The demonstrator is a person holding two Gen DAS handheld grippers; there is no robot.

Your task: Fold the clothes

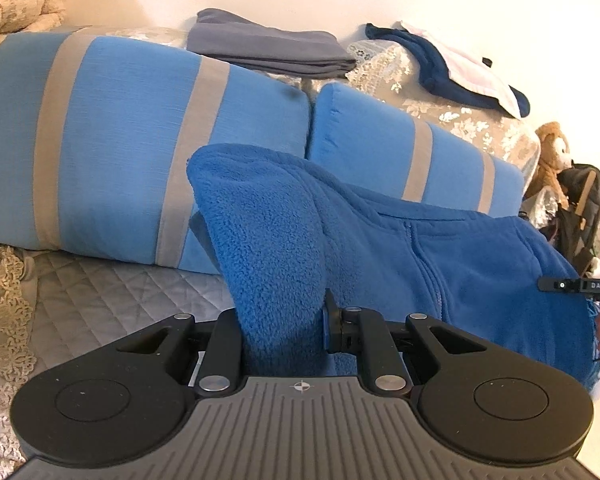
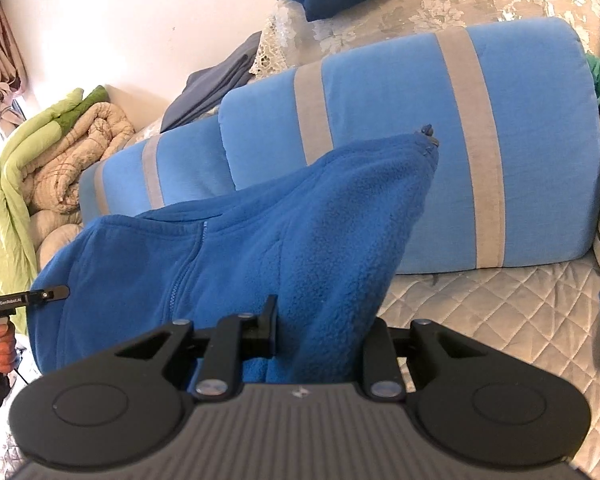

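Note:
A blue fleece jacket point(image 1: 460, 264) with a front zip hangs stretched between my two grippers above the sofa seat. In the left wrist view my left gripper point(image 1: 284, 336) is shut on a thick bunch of the fleece at one end. My right gripper point(image 2: 320, 340) is shut on the other end of the blue fleece jacket point(image 2: 228, 264), whose corner sticks up past the fingers. Each view shows the other gripper's tip at the picture's edge: the right gripper point(image 1: 572, 286) and the left gripper point(image 2: 32, 298), with a hand point(image 2: 0, 344) on its grip.
Two blue cushions with grey stripes point(image 1: 112, 152) point(image 2: 440, 140) lean on the sofa back. The quilted grey seat cover point(image 1: 100, 304) point(image 2: 480, 312) lies below. Folded grey clothes point(image 1: 268, 48) and dark blue clothes point(image 1: 440, 68) rest on the backrest. A bundled quilt point(image 2: 72, 160) and a plush bear point(image 1: 552, 152) sit at the ends.

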